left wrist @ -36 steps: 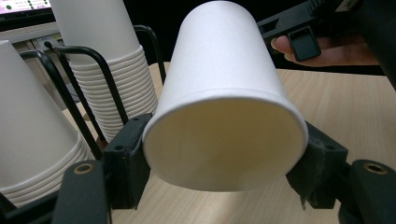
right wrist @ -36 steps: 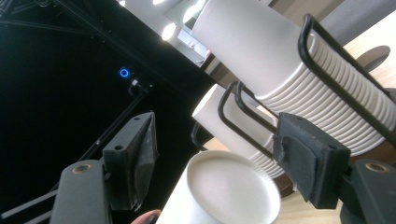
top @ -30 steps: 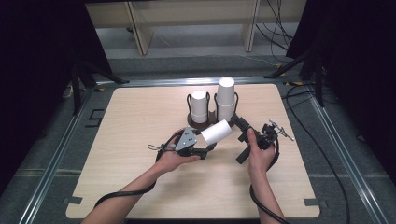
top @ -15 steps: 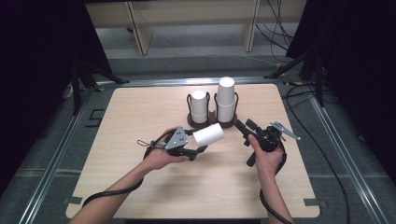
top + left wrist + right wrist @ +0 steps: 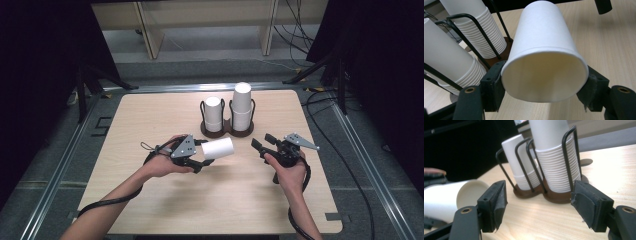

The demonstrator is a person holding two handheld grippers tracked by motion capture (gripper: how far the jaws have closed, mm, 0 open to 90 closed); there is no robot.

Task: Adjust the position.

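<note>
- Paper cup, white and empty, lies on its side above the middle of the wooden bench, clamped near its rim by the left gripper.
- In the left gripper view the cup has its open mouth toward the camera, with a black pad pressing on each side of the rim.
- Its closed base points toward the right gripper, which is near but apart from it.
- That right gripper holds nothing; its jaws stand partly apart and have just been opening, with only bare bench between them.
- A dark wire cup holder stands just beyond the held cup, carrying two upside-down stacks of white cups: a shorter left stack and a taller right stack.
</note>
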